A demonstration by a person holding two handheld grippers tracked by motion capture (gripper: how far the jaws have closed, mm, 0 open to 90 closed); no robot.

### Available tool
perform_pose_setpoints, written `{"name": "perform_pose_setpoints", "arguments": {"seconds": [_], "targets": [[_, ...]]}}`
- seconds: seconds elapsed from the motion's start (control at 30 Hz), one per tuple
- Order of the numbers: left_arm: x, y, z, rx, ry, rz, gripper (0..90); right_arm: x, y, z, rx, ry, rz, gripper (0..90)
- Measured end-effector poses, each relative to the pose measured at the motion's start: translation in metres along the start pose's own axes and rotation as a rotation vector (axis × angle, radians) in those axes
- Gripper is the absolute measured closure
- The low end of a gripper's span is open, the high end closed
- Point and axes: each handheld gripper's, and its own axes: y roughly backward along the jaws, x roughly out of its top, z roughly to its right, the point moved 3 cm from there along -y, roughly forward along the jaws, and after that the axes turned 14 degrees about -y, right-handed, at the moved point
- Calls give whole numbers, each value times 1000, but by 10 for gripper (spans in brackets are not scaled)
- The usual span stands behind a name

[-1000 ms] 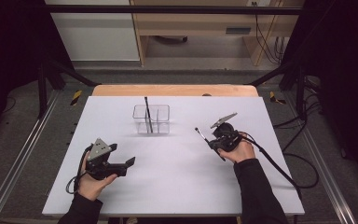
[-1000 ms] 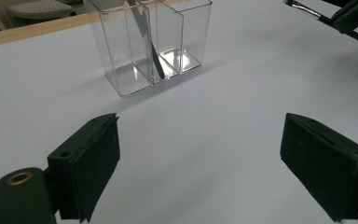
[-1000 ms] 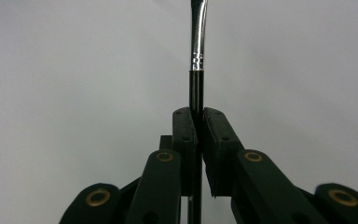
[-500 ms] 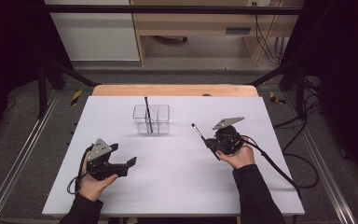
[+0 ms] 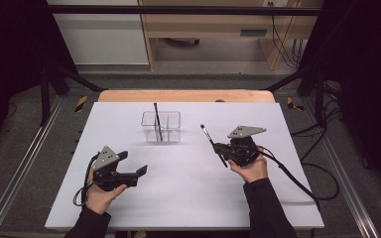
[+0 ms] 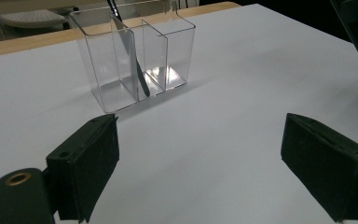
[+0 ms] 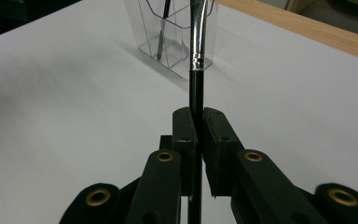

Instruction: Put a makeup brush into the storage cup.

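The white worktop (image 5: pixel 188 198) spreads out under my hands, with a wooden strip (image 5: pixel 186 95) showing along its far edge. Toward the back of it, a little left of the middle, stands the clear organiser (image 5: pixel 161 126), a see-through box split into compartments. One thin black brush (image 5: pixel 157 121) stands in it, leaning against a divider with its upper end rising above the rim; I cannot tell for sure which compartment it sits in.

My left tool (image 5: pixel 129 171) hovers near the front left of the worktop, its jaws spread wide with nothing between them. In the left gripper view it faces the organiser (image 6: pixel 133 60), well apart from it.

My right tool (image 5: pixel 222 148) is over the right half of the worktop, lifted clear of the surface, and its jaws are clamped tight on a slim black brush (image 5: pixel 212 144). That brush slants up and away toward the organiser, its silver ferrule (image 7: pixel 198 42) and tip beyond the pads. In the right gripper view the handle (image 7: pixel 196 91) runs straight up between the closed jaws, with the organiser (image 7: pixel 168 32) just behind it.
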Motion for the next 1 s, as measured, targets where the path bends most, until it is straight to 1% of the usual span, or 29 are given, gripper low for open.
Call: {"name": "perform_pose_setpoints", "arguments": {"seconds": [0.23, 0.37, 0.57, 0.67, 0.77, 0.9, 1.0], "targets": [[9, -1, 2, -3, -4, 20, 106, 1, 2, -5, 16, -5, 53, 843], [19, 2, 3, -8, -5, 47, 106, 3, 4, -10, 29, -5, 80, 843], [28, 3, 3, -14, -2, 73, 106, 5, 8, -16, 43, -4, 123, 844], [34, 2, 4, -18, -3, 88, 106, 6, 9, -18, 47, -4, 141, 843], [40, -1, 6, -24, -5, 97, 106, 7, 9, -21, 63, -9, 161, 843], [47, -5, 10, -35, -3, 113, 106, 6, 7, -24, 71, -13, 168, 843], [51, -7, 13, -40, 6, 121, 106, 4, 5, -26, 80, -13, 174, 843]]}}
